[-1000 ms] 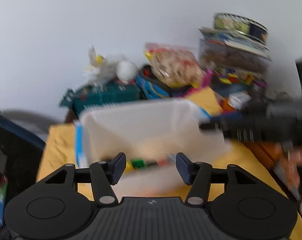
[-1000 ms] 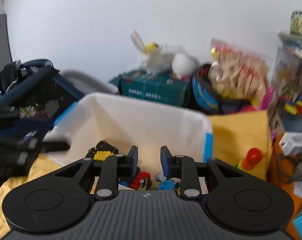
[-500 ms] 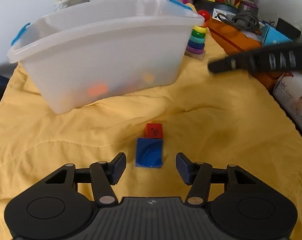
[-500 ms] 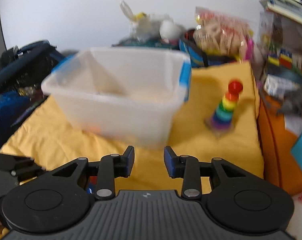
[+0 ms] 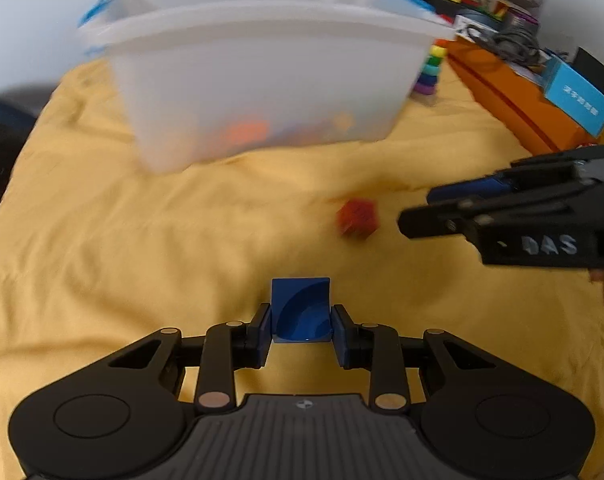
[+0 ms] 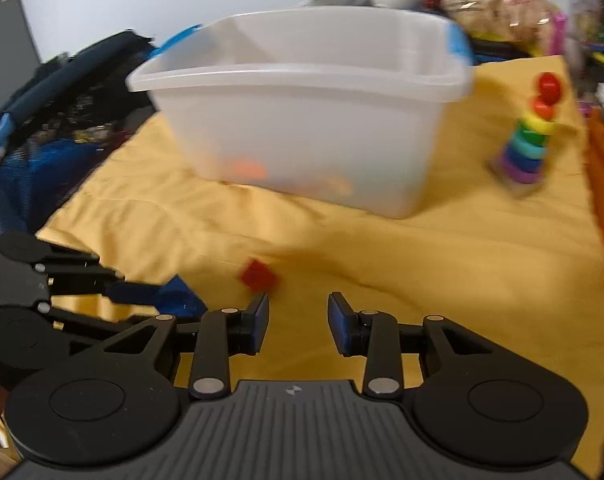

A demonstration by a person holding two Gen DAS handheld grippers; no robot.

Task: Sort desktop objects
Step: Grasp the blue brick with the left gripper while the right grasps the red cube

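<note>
A blue block with a curved hollow (image 5: 300,304) lies on the yellow cloth (image 5: 141,260). My left gripper (image 5: 300,322) is closing on it, and its pads touch both sides of the block. A small red cube (image 5: 358,222) lies just beyond it to the right. In the right wrist view that red cube (image 6: 259,276) sits just ahead of the left finger of my right gripper (image 6: 297,316), which stands open and holds nothing. The translucent white bin (image 6: 302,120) stands behind, with blurred coloured pieces inside.
A rainbow ring stacker (image 6: 526,144) stands right of the bin. An orange box (image 5: 514,96) and a blue carton (image 5: 578,100) line the right edge. A dark bag (image 6: 61,120) lies off the cloth's left side. Toys and bags are piled behind the bin.
Both grippers dropped from above the bin to the cloth in front of it. The left one moved onto the blue block and closed on it. The right one opened wider near the red cube.
</note>
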